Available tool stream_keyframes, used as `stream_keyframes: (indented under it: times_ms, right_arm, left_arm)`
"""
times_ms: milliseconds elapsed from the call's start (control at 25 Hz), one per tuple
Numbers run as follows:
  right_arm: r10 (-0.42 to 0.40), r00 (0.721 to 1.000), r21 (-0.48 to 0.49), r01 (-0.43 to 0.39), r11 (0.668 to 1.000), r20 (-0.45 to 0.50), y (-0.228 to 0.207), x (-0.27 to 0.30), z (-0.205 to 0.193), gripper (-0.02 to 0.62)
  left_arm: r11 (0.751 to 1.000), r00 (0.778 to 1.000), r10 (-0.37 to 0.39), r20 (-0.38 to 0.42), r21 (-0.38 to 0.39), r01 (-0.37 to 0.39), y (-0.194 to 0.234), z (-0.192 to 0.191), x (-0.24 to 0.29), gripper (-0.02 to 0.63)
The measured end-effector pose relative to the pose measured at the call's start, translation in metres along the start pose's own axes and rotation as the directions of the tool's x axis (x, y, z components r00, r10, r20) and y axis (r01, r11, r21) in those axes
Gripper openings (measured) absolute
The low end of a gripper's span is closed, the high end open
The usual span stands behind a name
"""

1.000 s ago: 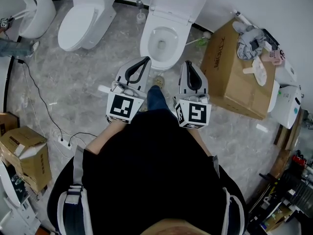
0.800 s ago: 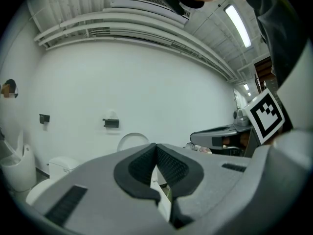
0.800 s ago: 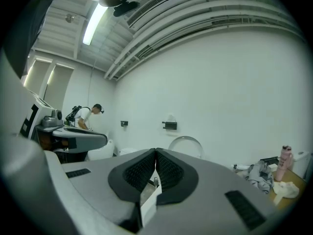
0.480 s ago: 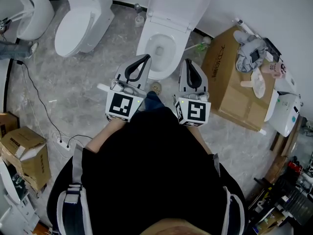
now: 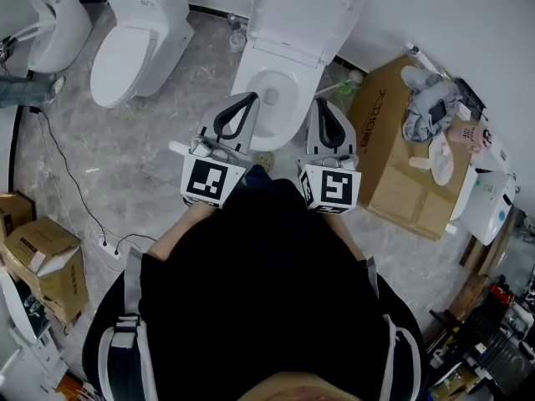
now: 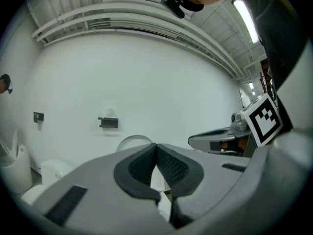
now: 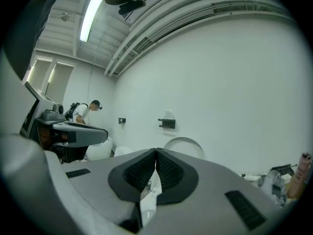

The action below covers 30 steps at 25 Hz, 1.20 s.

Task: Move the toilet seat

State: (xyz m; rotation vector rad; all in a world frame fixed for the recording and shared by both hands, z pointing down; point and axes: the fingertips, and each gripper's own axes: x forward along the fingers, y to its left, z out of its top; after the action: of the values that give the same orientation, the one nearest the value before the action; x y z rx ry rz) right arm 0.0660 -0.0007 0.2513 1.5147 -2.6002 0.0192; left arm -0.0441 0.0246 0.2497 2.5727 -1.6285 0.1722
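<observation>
**Grey grippers clenched empty at the front of the toilet**

Black top of the person carrying the rig fills the near part of my head view. Just beyond it, both grippers reach forward side by side, roughly level.

My left gripper has its jaws pressed together. Its own view shows the ribbed pads meeting with nothing between them. My right gripper is clenched the same way, pads tip to tip and empty.

The toilet seat is the white ring round the bowl opening. As far as I can tell it lies down on the bowl. It sits directly ahead, between the two grippers. From above, the left tip overlaps its front left edge and the right tip lies just beside its right side. Neither gripper view shows a pad resting on it, and white porcelain shows only below the jaws.

Behind the ring, the lid stands raised against the white wall. It shows as a rounded arc past the jaws in both gripper views. A small dark bracket hangs on the wall above it.

Off to the right a cardboard box stands on the marbled floor. A second toilet stands well apart to the left, its lid down.
</observation>
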Motion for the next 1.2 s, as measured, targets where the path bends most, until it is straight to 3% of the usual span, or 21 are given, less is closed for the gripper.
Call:
stream_keyframes:
  times_ms: [440, 800, 1200]
  right_arm:
    - [-0.015, 1.000, 0.010, 0.015, 1.000, -0.016, -0.012, 0.026, -0.005, 0.023]
    - [-0.110, 0.993, 0.029, 0.111, 0.993, -0.030, -0.019, 0.033, -0.002, 0.023]
    - [-0.195, 0.978, 0.032, 0.198, 0.980, -0.072, -0.025, 0.039, -0.028, 0.023]
  left_arm:
    - [1.000, 1.000, -0.022, -0.018, -0.002, 0.022, 0.016, -0.002, 0.028, 0.008]
    - [0.992, 0.992, -0.124, -0.029, 0.013, 0.125, 0.028, 0.005, 0.050, 0.008]
    - [0.969, 0.967, -0.245, -0.066, 0.020, 0.247, 0.026, -0.016, 0.069, 0.008]
